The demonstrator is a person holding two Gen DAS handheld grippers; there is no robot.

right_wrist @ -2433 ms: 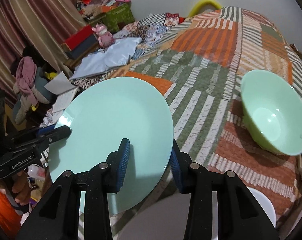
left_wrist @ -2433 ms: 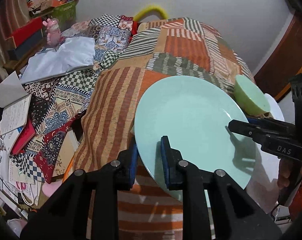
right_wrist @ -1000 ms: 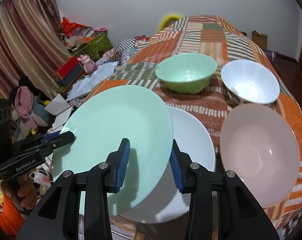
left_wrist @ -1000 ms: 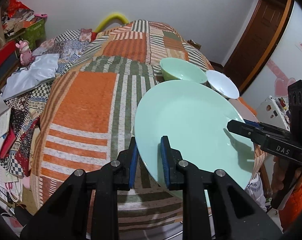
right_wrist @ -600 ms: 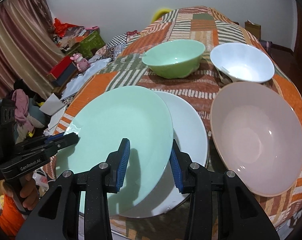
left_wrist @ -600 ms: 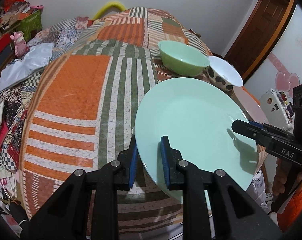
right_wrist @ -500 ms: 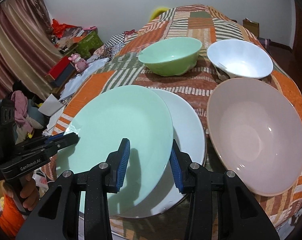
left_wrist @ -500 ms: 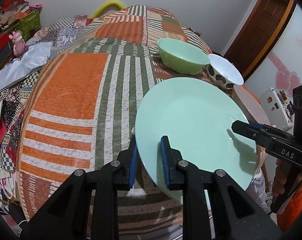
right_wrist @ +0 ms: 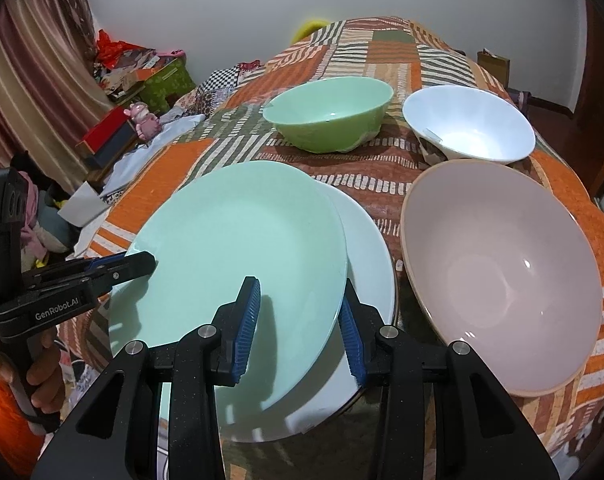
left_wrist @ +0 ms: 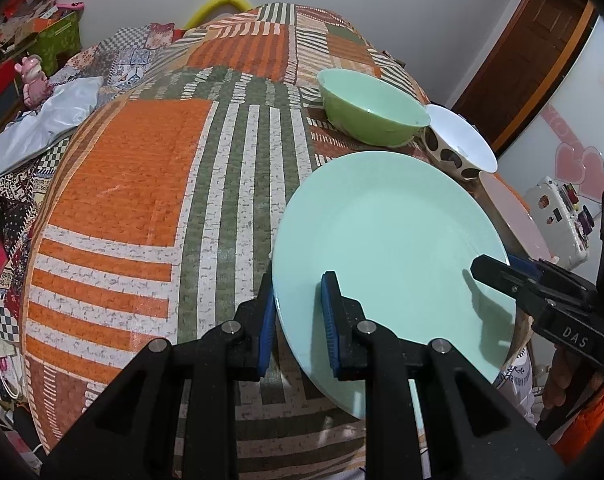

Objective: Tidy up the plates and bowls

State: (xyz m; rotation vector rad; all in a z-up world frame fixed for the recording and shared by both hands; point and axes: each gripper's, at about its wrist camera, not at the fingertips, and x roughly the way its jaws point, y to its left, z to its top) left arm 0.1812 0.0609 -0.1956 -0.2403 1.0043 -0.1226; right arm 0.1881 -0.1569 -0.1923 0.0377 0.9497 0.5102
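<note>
A round mint-green plate point(right_wrist: 238, 248) is clamped at opposite rims by the left gripper point(left_wrist: 298, 312) and right gripper point(right_wrist: 298, 320), above a white plate point(right_wrist: 369, 256) on a bed's orange-and-green patchwork quilt point(left_wrist: 142, 184), with white walls point(right_wrist: 222, 8) and striped curtains point(right_wrist: 26, 80) around.

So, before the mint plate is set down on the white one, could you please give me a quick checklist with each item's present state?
1. Left gripper clamped on the mint plate rim: ok.
2. Right gripper gripping the opposite rim: ok, a finger on each face.
3. White plate below is bare where visible: ok.
4. Mint plate centred over white plate: not ok, it sits offset to the left.
5. Pink bowl clear of the plates: ok, a gap shows.
6. Plates already touching: cannot tell.
</note>
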